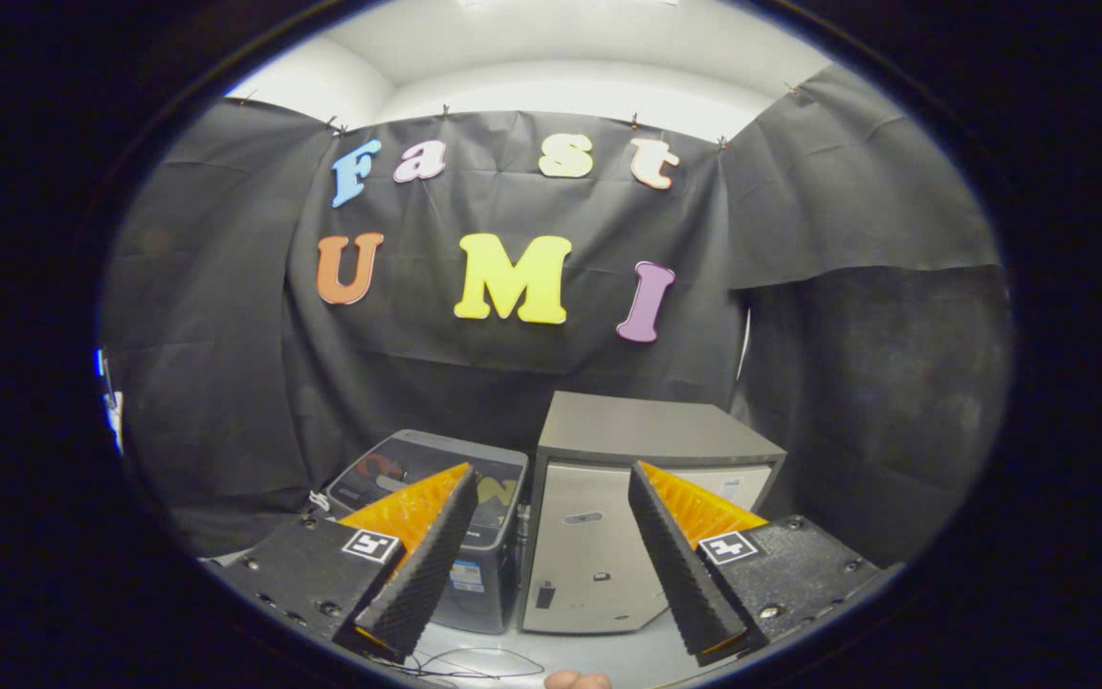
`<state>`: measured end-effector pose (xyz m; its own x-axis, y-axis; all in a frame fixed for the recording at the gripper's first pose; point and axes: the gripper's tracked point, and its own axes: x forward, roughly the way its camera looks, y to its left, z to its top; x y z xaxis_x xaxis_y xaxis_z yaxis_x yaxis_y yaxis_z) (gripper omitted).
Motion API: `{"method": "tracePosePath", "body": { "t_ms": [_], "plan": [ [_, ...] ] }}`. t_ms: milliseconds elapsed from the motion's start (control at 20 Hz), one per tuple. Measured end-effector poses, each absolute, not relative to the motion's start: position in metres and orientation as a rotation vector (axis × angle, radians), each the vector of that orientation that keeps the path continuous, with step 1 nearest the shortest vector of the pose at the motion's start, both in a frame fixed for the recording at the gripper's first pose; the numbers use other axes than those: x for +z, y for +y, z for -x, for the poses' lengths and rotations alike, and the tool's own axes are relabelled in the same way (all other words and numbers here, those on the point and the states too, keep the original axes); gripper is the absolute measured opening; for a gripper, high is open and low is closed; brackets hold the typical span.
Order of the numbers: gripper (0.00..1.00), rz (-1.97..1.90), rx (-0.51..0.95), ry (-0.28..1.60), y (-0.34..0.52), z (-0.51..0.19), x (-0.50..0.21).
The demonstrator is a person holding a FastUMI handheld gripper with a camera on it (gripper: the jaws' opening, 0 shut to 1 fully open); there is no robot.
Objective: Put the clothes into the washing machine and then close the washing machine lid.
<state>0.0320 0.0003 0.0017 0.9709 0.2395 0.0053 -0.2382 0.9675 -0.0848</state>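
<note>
Beyond the fingers, against the booth wall: two boxy units side by side on a pale floor (551,660).

- Washer (436,536) — dark top-loader type, left unit, just ahead of the left finger; lid (422,474) is seen lying flat, i.e. down (whether fully latched cannot be told).
- Cabinet (647,498) — grey/silver, right unit, taller, touching or just beside the washer; front panel closed.
- Gripper (551,536) — fingers spread wide apart, nothing held between them; both units are framed in the gap.
- Clothes — none made out on floor, on the units or betw. the fingers; location cannot be told.
- Thin cables (460,662) — lying on floor just ahead of the fingers.
- Fingertip of a person (578,680) — at the base of the gripper.

Progress, as judged: either nothing begun or everything done; with the gripper empty and well back from the washer, no step is under way. Not settled by what is shown: whether clothes are already inside.
</note>
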Motion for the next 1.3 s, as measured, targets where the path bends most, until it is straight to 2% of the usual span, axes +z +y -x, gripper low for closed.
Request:
{"method": "tracePosePath", "body": {
  "t_ms": [1300],
  "plan": [
    [0.99,0.084,0.288,-0.026,-0.036,-0.010,0.004]
  ]
}}
